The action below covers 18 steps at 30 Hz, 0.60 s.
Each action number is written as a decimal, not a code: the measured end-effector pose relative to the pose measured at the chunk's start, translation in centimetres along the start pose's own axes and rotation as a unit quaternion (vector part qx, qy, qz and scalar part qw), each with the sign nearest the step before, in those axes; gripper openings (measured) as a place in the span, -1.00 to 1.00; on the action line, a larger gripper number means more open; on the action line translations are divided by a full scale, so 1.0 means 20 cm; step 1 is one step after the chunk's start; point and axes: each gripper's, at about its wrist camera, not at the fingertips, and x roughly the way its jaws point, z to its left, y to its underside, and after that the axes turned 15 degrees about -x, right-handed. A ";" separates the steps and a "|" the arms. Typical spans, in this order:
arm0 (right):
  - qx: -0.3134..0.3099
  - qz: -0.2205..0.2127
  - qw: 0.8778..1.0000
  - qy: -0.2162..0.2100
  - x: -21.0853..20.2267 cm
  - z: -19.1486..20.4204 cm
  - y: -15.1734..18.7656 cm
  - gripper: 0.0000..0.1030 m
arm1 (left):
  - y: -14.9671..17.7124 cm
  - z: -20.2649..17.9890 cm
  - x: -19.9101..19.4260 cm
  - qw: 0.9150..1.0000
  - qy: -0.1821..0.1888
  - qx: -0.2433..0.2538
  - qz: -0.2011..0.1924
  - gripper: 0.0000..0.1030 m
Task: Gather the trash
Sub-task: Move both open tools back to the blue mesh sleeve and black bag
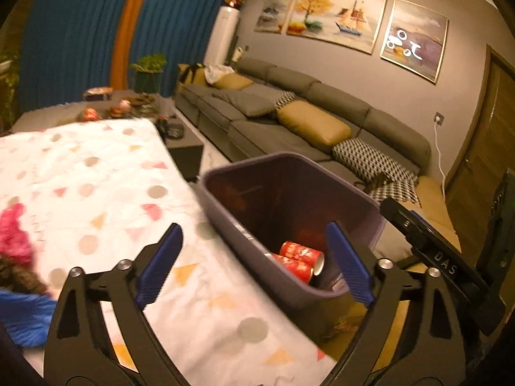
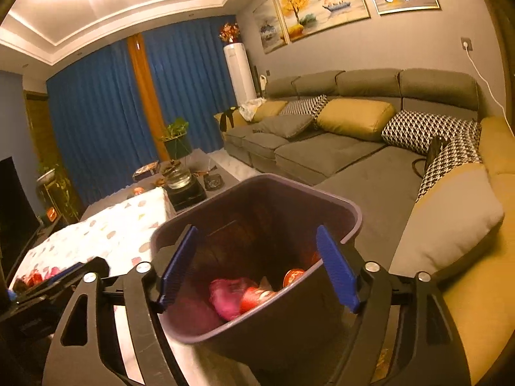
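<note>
A dark purple trash bin (image 1: pixel 289 189) stands beside the cloth-covered table. Two red drink cans (image 1: pixel 301 259) lie at its bottom. My left gripper (image 1: pixel 254 267) hangs open over the bin's near edge and the table edge, its blue pads wide apart and holding nothing. In the right wrist view the bin (image 2: pixel 257 206) is straight below my right gripper (image 2: pixel 257 267), which is open above its mouth. A crumpled pink wrapper (image 2: pixel 225 296) and red cans (image 2: pixel 259 299) lie inside. The pads touch nothing.
The table with its white patterned cloth (image 1: pixel 96 177) bears a pink fluffy item (image 1: pixel 13 228) and a blue one (image 1: pixel 22 315) at its left. A long grey sofa (image 2: pixel 338 151) with cushions runs along the right. A dark coffee table (image 2: pixel 193 173) with dishes lies beyond.
</note>
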 end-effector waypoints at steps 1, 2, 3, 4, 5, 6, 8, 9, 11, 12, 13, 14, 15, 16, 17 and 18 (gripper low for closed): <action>-0.003 -0.002 1.000 -0.001 -0.03 0.02 0.00 0.53 | 0.01 0.02 -0.06 1.000 -0.009 -0.002 -0.010 0.82; -0.006 -0.003 1.000 -0.001 -0.05 0.04 0.00 0.58 | 0.02 0.03 -0.10 1.000 -0.016 -0.004 -0.017 0.85; -0.010 -0.005 1.000 -0.004 -0.09 0.06 0.01 0.63 | 0.02 0.05 -0.15 0.999 -0.027 -0.006 -0.027 0.85; -0.014 -0.006 1.000 -0.010 -0.12 0.08 0.02 0.64 | 0.03 0.06 -0.20 0.999 -0.037 -0.007 -0.037 0.85; -0.018 -0.006 1.000 -0.015 -0.15 0.11 0.03 0.65 | 0.05 0.08 -0.27 0.998 -0.048 -0.009 -0.051 0.86; -0.020 -0.005 1.000 -0.020 -0.17 0.13 0.04 0.65 | 0.06 0.10 -0.32 0.997 -0.057 -0.010 -0.057 0.86; -0.026 -0.005 0.999 -0.032 -0.22 0.18 0.06 0.65 | 0.09 0.16 -0.42 0.994 -0.083 -0.015 -0.074 0.86; -0.033 -0.005 0.999 -0.038 -0.26 0.22 0.07 0.65 | 0.10 0.19 -0.48 0.992 -0.094 -0.019 -0.081 0.86; -0.043 -0.008 0.998 -0.044 -0.30 0.28 0.07 0.65 | 0.13 0.26 -0.57 0.989 -0.114 -0.027 -0.092 0.86; -0.051 -0.010 0.997 -0.049 -0.33 0.32 0.08 0.66 | 0.15 0.30 -0.63 0.986 -0.129 -0.031 -0.099 0.86; -0.060 -0.012 0.997 -0.053 -0.36 0.37 0.09 0.66 | 0.15 0.33 -0.66 0.985 -0.137 -0.033 -0.103 0.86; -0.064 -0.012 0.996 -0.058 -0.37 0.40 0.09 0.66 | 0.16 0.37 -0.71 0.982 -0.148 -0.036 -0.109 0.86; -0.067 -0.013 0.996 -0.065 -0.39 0.43 0.10 0.66 | 0.17 0.41 -0.76 0.980 -0.160 -0.039 -0.115 0.86; -0.070 -0.013 0.995 -0.071 -0.41 0.46 0.11 0.66 | 0.18 0.44 -0.80 0.978 -0.167 -0.042 -0.119 0.86; -0.073 -0.010 0.994 -0.080 -0.42 0.51 0.12 0.66 | 0.20 0.49 -0.86 0.974 -0.179 -0.048 -0.127 0.86; -0.075 -0.009 0.994 -0.084 -0.43 0.54 0.13 0.66 | 0.20 0.52 -0.89 0.972 -0.187 -0.050 -0.130 0.86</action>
